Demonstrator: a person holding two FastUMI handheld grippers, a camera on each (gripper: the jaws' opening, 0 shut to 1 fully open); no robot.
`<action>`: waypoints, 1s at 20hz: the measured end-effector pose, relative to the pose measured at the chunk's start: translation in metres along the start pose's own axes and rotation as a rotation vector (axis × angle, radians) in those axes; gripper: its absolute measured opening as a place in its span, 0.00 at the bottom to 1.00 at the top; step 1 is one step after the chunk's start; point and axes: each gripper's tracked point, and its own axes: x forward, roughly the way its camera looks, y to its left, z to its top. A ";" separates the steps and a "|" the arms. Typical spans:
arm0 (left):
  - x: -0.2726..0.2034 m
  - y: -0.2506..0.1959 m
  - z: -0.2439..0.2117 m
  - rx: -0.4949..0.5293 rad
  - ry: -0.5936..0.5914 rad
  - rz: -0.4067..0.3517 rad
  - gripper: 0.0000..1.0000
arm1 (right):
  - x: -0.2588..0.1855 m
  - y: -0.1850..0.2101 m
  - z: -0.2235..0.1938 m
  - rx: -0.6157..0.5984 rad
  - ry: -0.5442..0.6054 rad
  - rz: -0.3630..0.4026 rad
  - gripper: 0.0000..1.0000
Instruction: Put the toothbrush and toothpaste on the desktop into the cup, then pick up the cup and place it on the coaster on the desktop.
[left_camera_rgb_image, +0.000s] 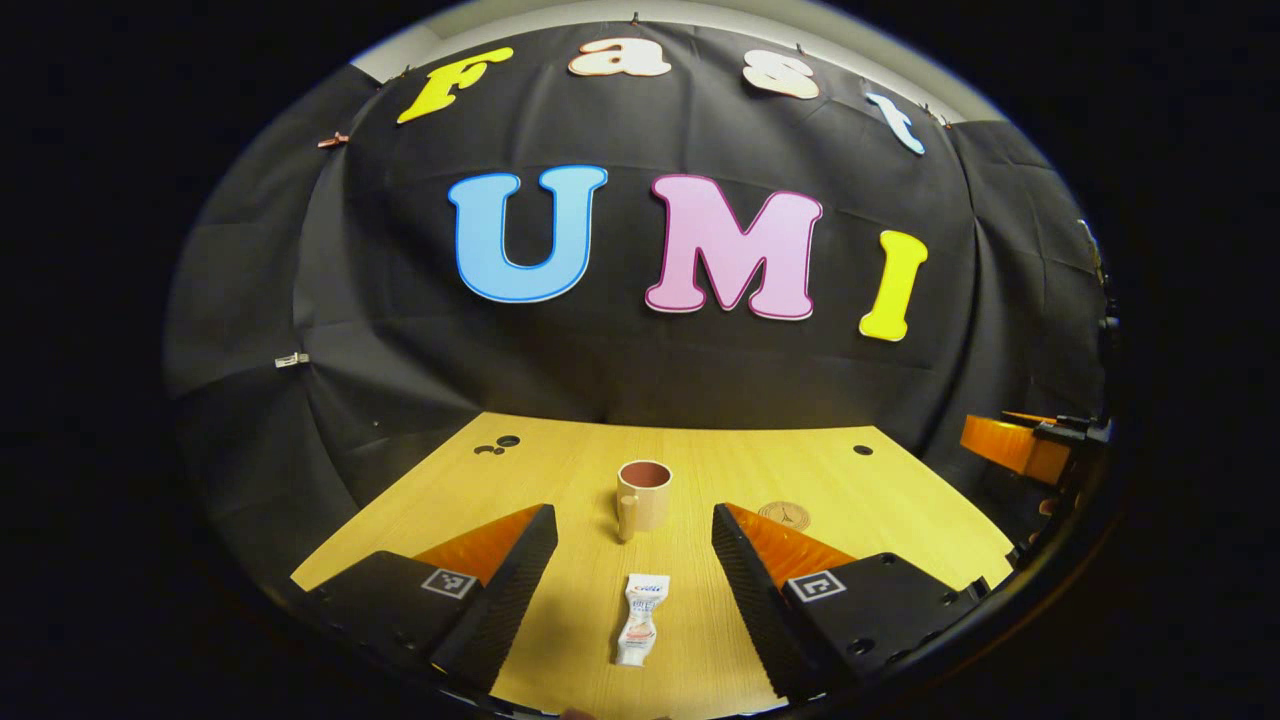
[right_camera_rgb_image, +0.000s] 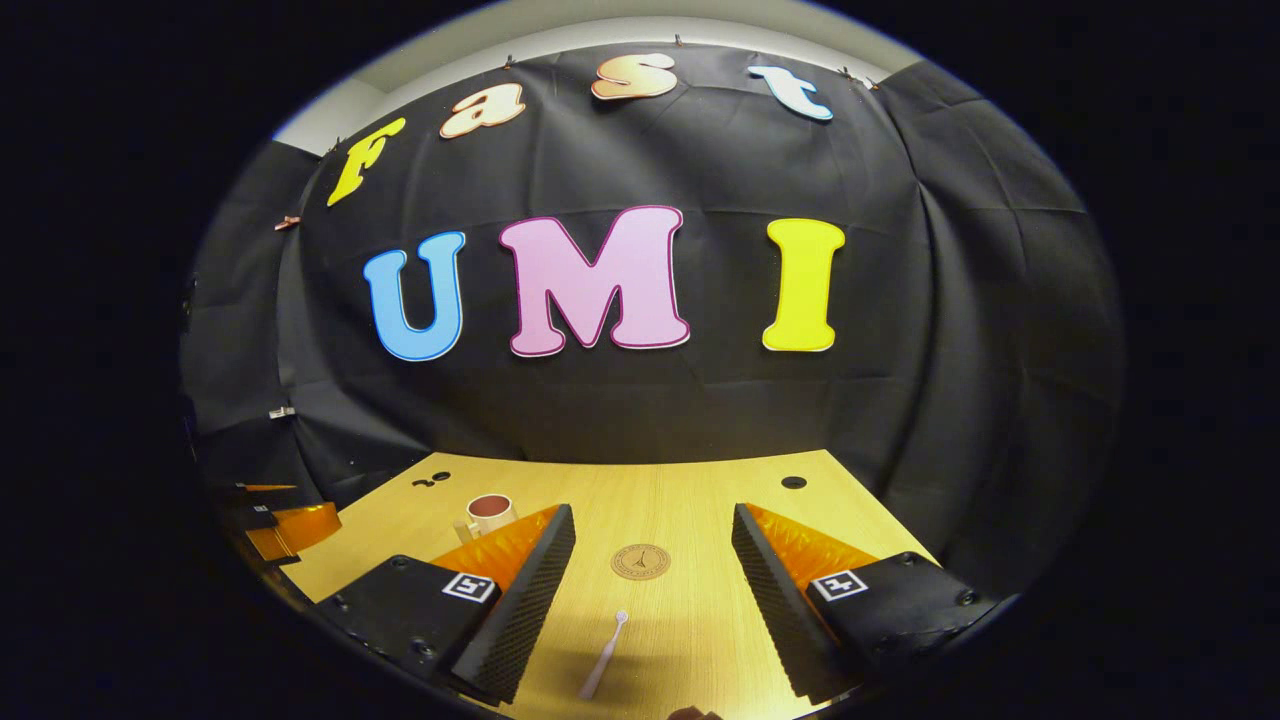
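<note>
While both the left gripper (left_camera_rgb_image: 633, 560) and right gripper (right_camera_rgb_image: 652, 560) are held wide and empty, nothing is judged done: toothpaste (left_camera_rgb_image: 641, 619) and toothbrush (right_camera_rgb_image: 604, 656) are left flat at 6 o'clock, cup (left_camera_rgb_image: 643, 494) unfilled, coaster (right_camera_rgb_image: 640, 561) bare.

The left claw (left_camera_rgb_image: 634, 560) stood wide open, its two black ribbed fingers (left_camera_rgb_image: 505, 600) spread apart and angled forward and down, gripping nothing. The right claw (right_camera_rgb_image: 652, 590) was spread just as wide, fingers (right_camera_rgb_image: 525, 605) parted and empty. In the left gripper view the right claw's orange side showed at the far right edge.
</note>
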 end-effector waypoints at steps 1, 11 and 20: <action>0.007 -0.003 -0.008 0.002 0.025 -0.012 0.96 | 0.005 -0.001 -0.002 -0.003 0.005 0.007 0.98; 0.081 -0.012 -0.097 0.004 0.254 -0.011 0.97 | 0.049 -0.018 -0.036 -0.025 0.079 0.077 0.98; 0.116 -0.010 -0.186 0.000 0.507 0.013 0.97 | 0.075 -0.053 -0.069 0.011 0.164 0.043 0.97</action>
